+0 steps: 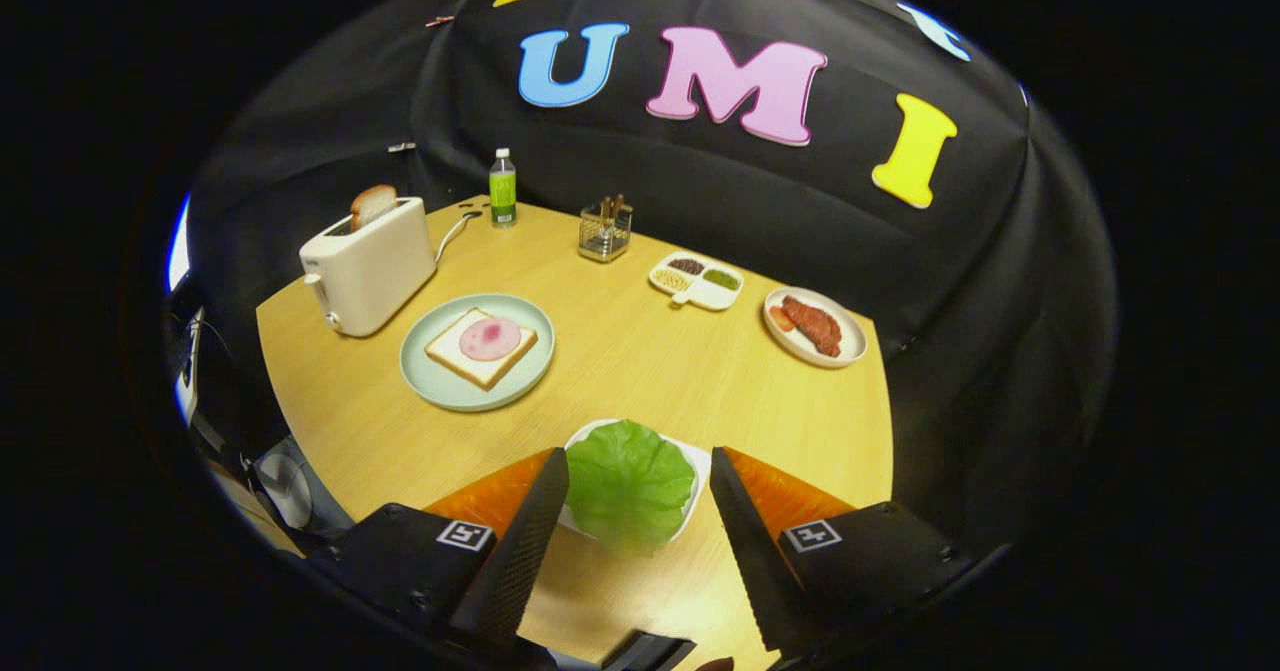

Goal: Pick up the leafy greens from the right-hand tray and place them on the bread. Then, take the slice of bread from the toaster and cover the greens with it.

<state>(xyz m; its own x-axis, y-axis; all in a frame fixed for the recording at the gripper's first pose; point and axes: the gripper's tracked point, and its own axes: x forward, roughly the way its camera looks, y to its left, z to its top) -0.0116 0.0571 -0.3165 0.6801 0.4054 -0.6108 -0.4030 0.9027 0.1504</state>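
Wood-grain table point(640, 371) – glossy white toaster point(372, 263) – wire-mesh holder point(605, 232)

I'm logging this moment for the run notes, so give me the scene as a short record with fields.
gripper: open, fingers either side of the leafy greens, not touching
leafy greens: lying in a white tray between the fingers
bread: slice with a pink round on it, on a pale green plate beyond the fingers
toaster: white, beside the plate, a second slice standing out of its slot
stage: greens not yet picked up
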